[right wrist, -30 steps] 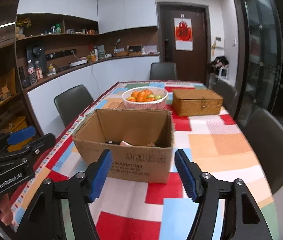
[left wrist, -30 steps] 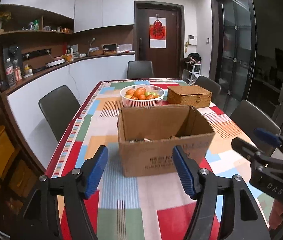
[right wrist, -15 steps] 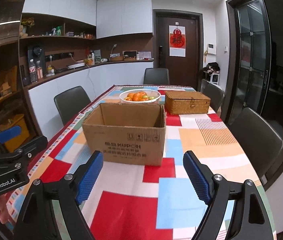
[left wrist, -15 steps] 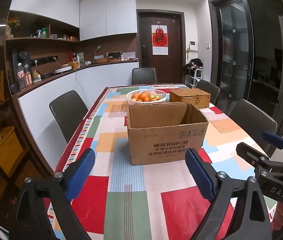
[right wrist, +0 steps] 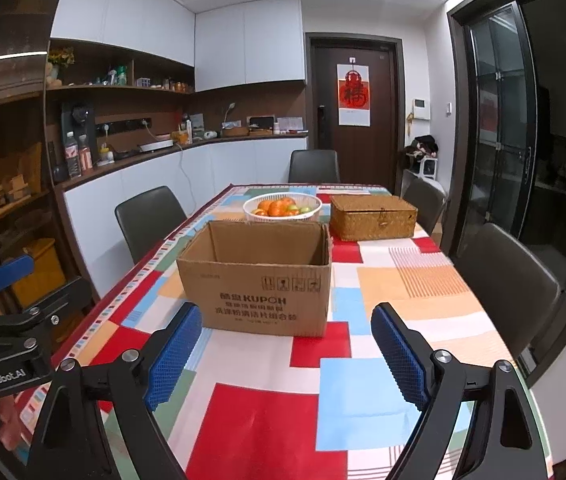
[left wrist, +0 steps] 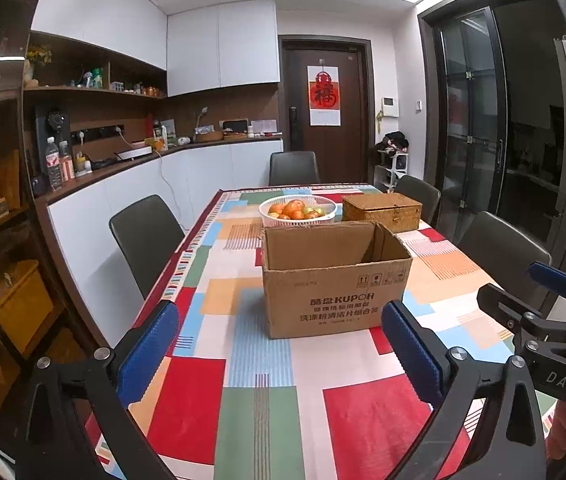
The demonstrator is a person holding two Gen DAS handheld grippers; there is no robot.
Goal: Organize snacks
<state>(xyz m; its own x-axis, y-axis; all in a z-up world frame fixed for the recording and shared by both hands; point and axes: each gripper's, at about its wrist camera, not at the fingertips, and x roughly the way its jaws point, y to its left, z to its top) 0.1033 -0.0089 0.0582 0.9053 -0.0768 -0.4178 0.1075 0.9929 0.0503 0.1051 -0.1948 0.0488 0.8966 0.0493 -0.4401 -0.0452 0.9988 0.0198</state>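
Note:
An open cardboard box [left wrist: 335, 280] [right wrist: 259, 280] stands in the middle of the table on the colourful cloth [left wrist: 267, 360]. Its inside is hidden from this low angle. My left gripper [left wrist: 278, 312] hovers short of the box over the cloth, its jaws opening with nothing between the blue pads [left wrist: 147, 352]. To its right my right gripper [right wrist: 286, 314] is level with it, its jaws also opening and empty. Each gripper shows at the edge of the other's view.
Behind the box sit a white basket of oranges [left wrist: 298, 210] [right wrist: 282, 207] and a lidded wicker box [left wrist: 381, 210] [right wrist: 373, 216]. Dark chairs [left wrist: 143, 236] [right wrist: 507, 268] line both long sides. A counter and shelves run along the left wall.
Both grippers have drawn back from the cardboard box, which now looks smaller and farther off. Both pairs of jaws have spread wider. The packets glimpsed inside the box are out of sight.

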